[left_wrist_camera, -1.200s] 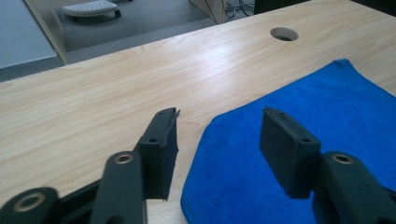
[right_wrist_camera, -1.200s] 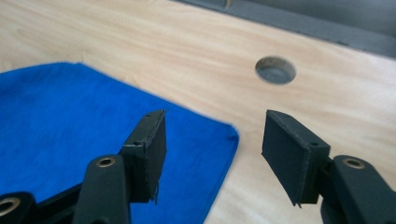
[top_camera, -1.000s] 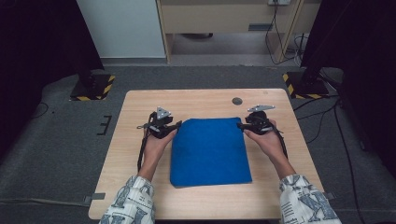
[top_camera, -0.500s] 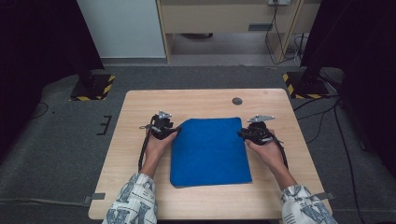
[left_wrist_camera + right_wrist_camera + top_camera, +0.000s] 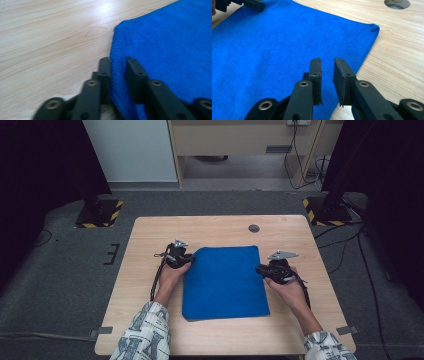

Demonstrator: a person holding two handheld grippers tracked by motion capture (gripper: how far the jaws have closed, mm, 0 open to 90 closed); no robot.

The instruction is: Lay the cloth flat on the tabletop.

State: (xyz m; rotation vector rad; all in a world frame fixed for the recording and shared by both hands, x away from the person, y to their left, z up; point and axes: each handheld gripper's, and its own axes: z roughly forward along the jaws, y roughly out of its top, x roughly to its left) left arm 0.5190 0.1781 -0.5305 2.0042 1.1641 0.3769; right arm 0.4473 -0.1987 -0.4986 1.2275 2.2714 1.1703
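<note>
- Table [image 5: 150, 320] of pale wood grain carries everything in the high view, with a round cable hole [image 5: 254, 228] near its far edge, at about 12 o'clock from the middle.
- Cloth [image 5: 225, 282], blue and folded to a flat rectangle, lies at the table's centre; its long sides run from 12 to 6 o'clock, and its near edge stops short of the table's near rim.
- Forearms in patterned sleeves [image 5: 145, 335] come in from 6 o'clock, one on each side of the cloth.
- Left gripper [image 5: 186, 261] sits at the cloth's far left corner, at roughly 10 o'clock from the cloth's middle. In the left gripper view a raised fold of the blue cloth [image 5: 175, 50] stands between the two black jaws, which have just been closing and now pinch the fabric edge [image 5: 117, 75] on both sides.
- Right gripper [image 5: 260, 269] rests at the cloth's right edge, at about 3 o'clock from the cloth's middle. Its jaws have just been closing as well, and a narrow gap remains between them.
- In the right gripper view the cloth's edge [image 5: 352, 70] runs under that gap, but whether the pads actually press on fabric is hard to say; they seem to hover just over the edge with nothing raised between them.
- At 11 o'clock in that same view, the other gripper [image 5: 249, 5] shows at the cloth's far corner.
</note>
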